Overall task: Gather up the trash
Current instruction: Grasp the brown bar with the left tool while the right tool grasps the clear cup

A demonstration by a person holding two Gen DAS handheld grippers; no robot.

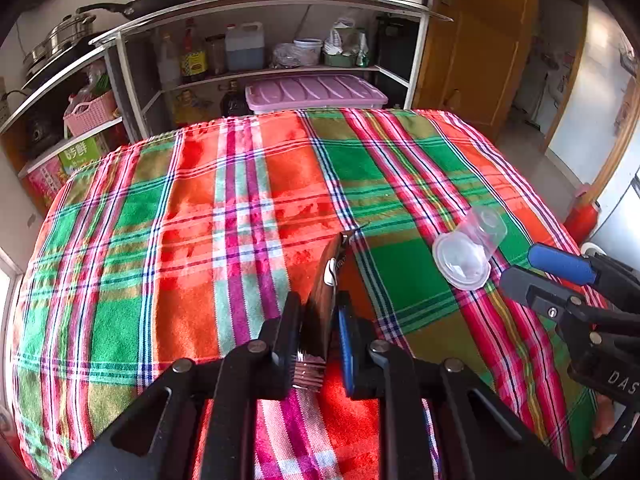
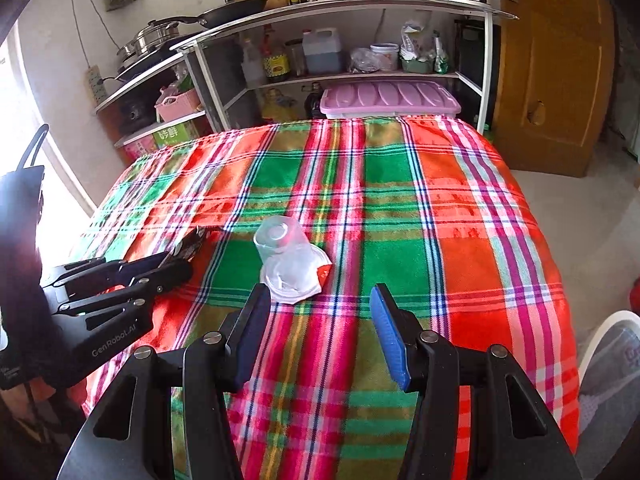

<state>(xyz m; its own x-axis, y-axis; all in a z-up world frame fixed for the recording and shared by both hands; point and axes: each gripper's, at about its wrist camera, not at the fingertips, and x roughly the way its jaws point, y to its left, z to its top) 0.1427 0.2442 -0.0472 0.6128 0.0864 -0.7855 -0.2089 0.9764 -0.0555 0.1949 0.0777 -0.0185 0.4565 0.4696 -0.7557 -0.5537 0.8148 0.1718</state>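
Observation:
My left gripper (image 1: 318, 312) is shut on a dark brown snack wrapper (image 1: 324, 296), held edge-on just above the plaid tablecloth (image 1: 200, 220). The wrapper also shows in the right wrist view (image 2: 188, 246), in the left gripper (image 2: 176, 266). A clear plastic cup (image 1: 470, 246) lies on its side on the cloth, its peeled lid at the mouth. In the right wrist view the cup (image 2: 288, 260) lies just ahead of my right gripper (image 2: 320, 312), which is open and empty. The right gripper (image 1: 520, 268) sits right of the cup in the left wrist view.
A shelf unit (image 1: 260, 68) with bottles, pans and a purple lidded bin (image 1: 316, 92) stands behind the table. A wooden door (image 2: 556, 80) is at the right. A white bin rim (image 2: 608, 344) shows at the table's right side.

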